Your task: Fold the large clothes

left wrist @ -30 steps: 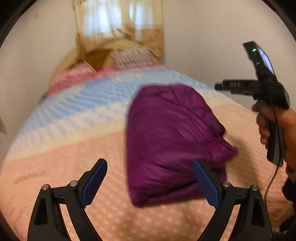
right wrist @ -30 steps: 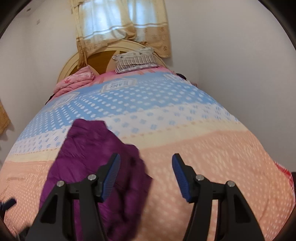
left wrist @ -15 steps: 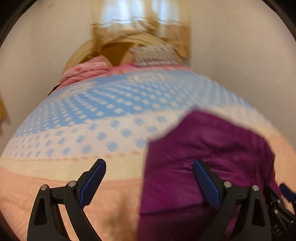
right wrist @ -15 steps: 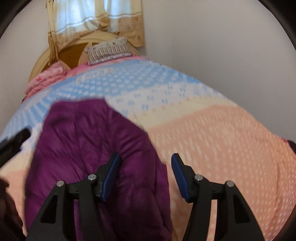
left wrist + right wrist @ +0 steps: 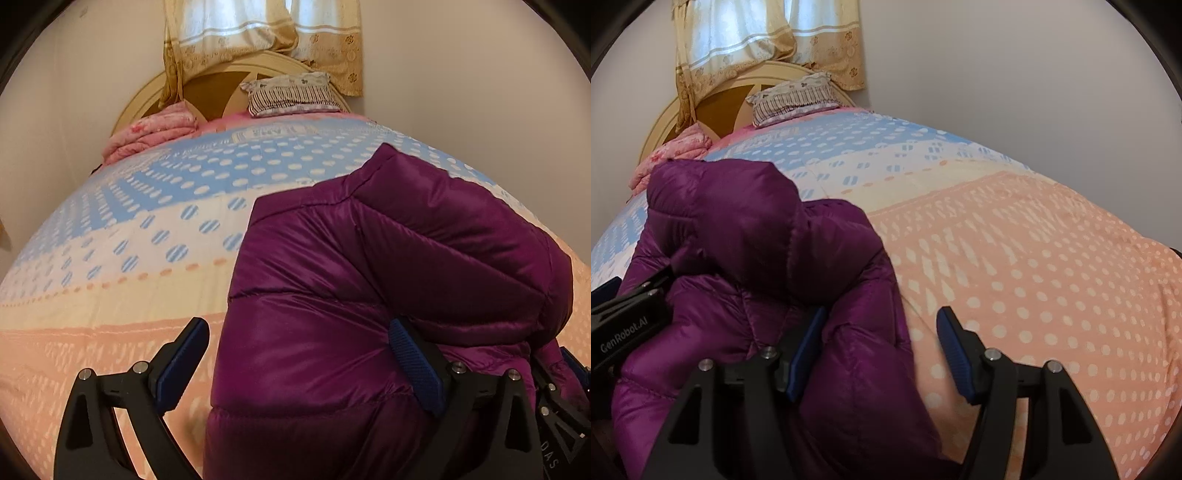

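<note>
A purple puffer jacket (image 5: 369,295) lies folded in a thick bundle on the bed; it also shows in the right wrist view (image 5: 768,266). My left gripper (image 5: 299,365) is open, low against the bundle's near left corner, with jacket fabric between its fingers. My right gripper (image 5: 882,350) is open at the bundle's near right edge, its left finger (image 5: 805,350) pressed into the fabric and its right finger over the bedspread. Each gripper shows at the edge of the other's view.
The bed (image 5: 110,258) has a dotted blue, cream and peach bedspread (image 5: 1034,277). A folded pink blanket (image 5: 151,133) and a striped pillow (image 5: 291,96) lie by the headboard. A curtained window is behind; a wall runs close along the bed's right side.
Both grippers have dropped down and moved in close to the folded jacket, from hovering above it to touching its near edge. The jacket lies in the same spot.
</note>
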### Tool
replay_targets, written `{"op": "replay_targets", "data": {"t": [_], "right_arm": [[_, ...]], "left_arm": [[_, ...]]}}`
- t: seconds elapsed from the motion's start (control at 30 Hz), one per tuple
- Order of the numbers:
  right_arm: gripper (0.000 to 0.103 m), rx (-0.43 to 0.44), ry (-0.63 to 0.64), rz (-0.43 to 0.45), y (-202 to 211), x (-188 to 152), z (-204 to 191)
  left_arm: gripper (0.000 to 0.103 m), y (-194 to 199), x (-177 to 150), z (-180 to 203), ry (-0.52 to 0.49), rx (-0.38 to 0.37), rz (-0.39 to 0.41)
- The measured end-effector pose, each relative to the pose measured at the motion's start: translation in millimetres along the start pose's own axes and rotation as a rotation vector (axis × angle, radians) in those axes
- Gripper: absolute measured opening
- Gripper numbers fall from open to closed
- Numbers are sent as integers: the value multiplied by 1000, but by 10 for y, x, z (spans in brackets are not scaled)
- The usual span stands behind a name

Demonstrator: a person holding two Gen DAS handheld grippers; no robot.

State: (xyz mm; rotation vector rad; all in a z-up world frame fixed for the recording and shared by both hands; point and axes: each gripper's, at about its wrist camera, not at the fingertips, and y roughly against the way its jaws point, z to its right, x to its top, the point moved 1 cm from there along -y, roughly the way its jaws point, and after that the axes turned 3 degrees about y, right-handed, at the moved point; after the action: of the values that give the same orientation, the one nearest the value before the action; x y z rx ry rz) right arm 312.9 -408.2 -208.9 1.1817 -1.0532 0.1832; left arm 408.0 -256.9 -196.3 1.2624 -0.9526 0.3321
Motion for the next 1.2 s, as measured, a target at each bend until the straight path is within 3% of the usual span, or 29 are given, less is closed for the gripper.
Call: {"op": "replay_targets", "data": {"t": [0.27,0.63,0.77,0.9,1.0,1.07,1.13,1.2], "right_arm": [[64,1,12,-29,-85,1,-13],[64,11,19,-52,-149,2,-21],[65,63,6,-69,-93,97,67],[58,99,-42,27,282,362,104],[58,159,-53,83,482,589,-26],[57,201,-59,76,415,670,-145],[49,211,-61,42,211,644,-225],[43,204,-84,-14,-38,508,-227]], "left_arm": [[100,-57,-36,56,-26,39,-10],[100,-156,-37,29,-22,27,-47],[100,-112,2,-63,7,-15,-62],[100,171,76,-244,76,-46,-26],[100,394,118,-358,51,-11,40],[100,382,96,-425,39,10,37],[100,255,20,-498,38,17,-24],[100,153,-79,-584,74,-39,-61]]}}
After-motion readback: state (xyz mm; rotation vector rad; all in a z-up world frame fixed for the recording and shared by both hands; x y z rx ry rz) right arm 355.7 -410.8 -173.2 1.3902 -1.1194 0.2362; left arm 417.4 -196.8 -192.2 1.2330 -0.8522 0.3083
